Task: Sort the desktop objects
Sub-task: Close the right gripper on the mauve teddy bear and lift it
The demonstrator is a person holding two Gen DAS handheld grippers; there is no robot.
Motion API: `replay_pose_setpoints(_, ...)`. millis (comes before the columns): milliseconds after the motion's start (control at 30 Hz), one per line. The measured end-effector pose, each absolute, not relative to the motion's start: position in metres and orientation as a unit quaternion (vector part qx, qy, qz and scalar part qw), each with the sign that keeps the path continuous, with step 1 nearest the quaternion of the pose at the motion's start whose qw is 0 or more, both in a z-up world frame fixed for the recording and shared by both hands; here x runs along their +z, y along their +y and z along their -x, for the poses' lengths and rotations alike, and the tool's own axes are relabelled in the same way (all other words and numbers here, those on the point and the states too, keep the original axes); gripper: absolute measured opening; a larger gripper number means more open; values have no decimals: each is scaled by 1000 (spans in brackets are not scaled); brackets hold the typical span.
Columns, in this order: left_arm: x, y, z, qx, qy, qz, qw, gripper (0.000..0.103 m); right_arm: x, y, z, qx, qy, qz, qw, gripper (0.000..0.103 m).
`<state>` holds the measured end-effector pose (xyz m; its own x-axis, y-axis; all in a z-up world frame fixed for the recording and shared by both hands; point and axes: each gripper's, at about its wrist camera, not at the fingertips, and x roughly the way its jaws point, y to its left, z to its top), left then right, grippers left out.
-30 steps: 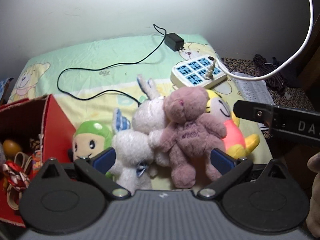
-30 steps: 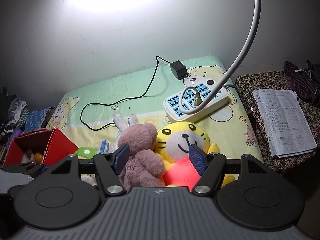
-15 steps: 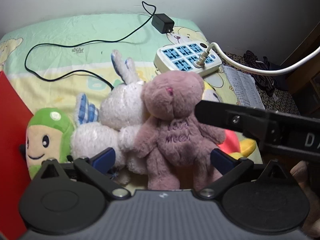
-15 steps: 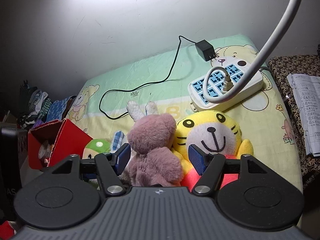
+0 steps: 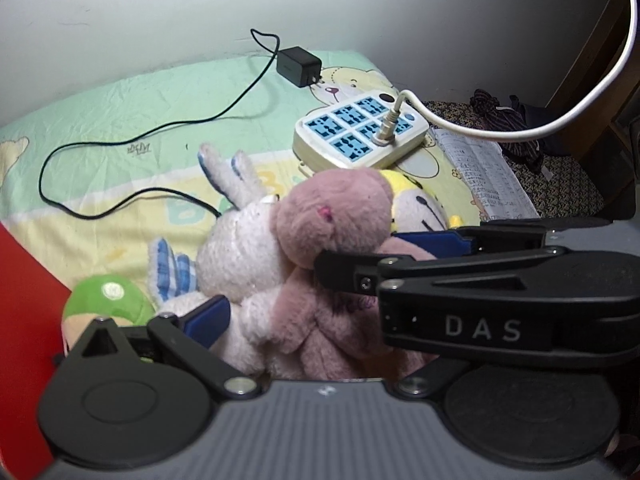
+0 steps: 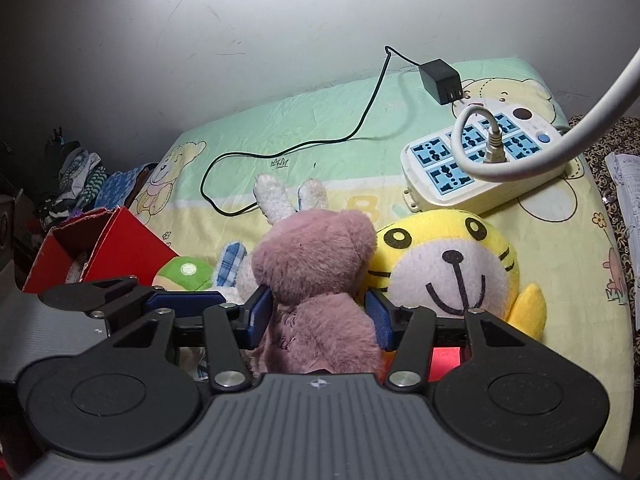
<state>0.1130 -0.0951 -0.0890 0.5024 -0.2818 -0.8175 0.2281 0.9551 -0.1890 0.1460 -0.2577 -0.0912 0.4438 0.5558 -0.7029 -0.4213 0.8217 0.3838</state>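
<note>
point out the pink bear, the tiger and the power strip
pink bear (image 6: 316, 256), right wrist view, back of its head
tiger (image 6: 448, 268), right wrist view, its white muzzle
power strip (image 5: 352, 136), left wrist view, its blue socket face

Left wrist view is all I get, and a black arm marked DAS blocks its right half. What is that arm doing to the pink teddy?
Observer: That is the right gripper. Its two blue pads sit on either side of the pink teddy, just below the head. I cannot tell whether they are squeezing.
Operator: And the yellow thing peeking out behind?
Observer: A yellow tiger toy with a smiling face, lying against the teddy.
Operator: What about the red thing at my left edge?
Observer: It is a red box, open at the top. A heap of striped clothes lies beyond it.
</note>
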Motion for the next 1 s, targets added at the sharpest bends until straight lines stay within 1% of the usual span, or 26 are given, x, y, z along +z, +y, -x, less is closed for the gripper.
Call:
replay_pose_setpoints(167,-98,-96,-119,-169,486,51,856,102,-94,-267,-146,296,438,-100,843,47)
replay_pose_setpoints(233,-99,-97,-118,-178,488,59,852,100,-94,-270,-145,297,438,-108,841,46)
replay_pose_setpoints(367,-95,-100,-113,-185,481,59,855,98,-92,-273,-141,296,439,-121,840,41)
replay_pose_setpoints(567,-85,-100,-97,-196,468,58,860,92,-84,-274,-127,291,434,-119,844,38)
replay_pose_setpoints(600,-83,-100,-93,-202,466,58,859,83,-83,-275,-124,291,433,-118,845,37)
replay_pose_setpoints(633,-81,-101,-90,-207,466,59,858,81,-83,-275,-122,289,434,-118,845,36)
replay_pose_setpoints(700,-79,-101,-84,-207,465,57,859,81,-81,-278,-117,288,433,-124,845,35)
replay_pose_setpoints(767,-80,-100,-78,-208,464,58,859,80,-82,-281,-113,287,435,-131,843,31)
replay_pose_setpoints(800,-81,-98,-76,-211,466,63,857,74,-83,-281,-112,287,437,-135,842,28)
replay_pose_setpoints(833,-83,-96,-74,-221,473,72,850,60,-83,-282,-111,288,439,-141,839,21)
replay_pose_setpoints(1000,-90,-91,-63,-219,481,91,844,62,-87,-283,-100,281,445,-151,837,21)
